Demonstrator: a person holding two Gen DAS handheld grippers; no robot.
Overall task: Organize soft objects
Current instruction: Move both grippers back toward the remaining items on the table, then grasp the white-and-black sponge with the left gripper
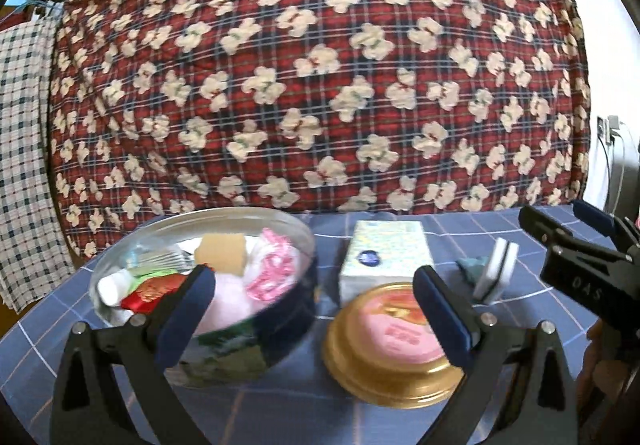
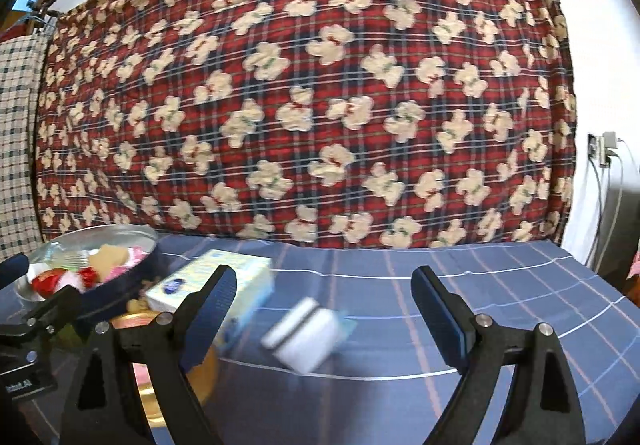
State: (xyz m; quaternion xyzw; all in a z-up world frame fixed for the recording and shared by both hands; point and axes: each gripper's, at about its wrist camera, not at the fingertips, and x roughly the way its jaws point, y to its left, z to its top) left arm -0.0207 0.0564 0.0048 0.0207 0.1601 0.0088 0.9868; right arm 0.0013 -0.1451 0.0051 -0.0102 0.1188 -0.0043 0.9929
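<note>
A round dark tin on the blue checked table holds soft things: a yellow sponge, a pink cloth, a pink-and-white piece and a red packet. The tin also shows at the left of the right wrist view. A white sponge with a dark stripe lies to the right; in the right wrist view it lies on the table between and beyond the fingers. My left gripper is open and empty, near the tin. My right gripper is open and empty.
A tissue box stands behind a gold lid with a pink centre. A small teal object lies by the white sponge. A red bear-print quilt rises behind the table. Cables and a socket are at the right.
</note>
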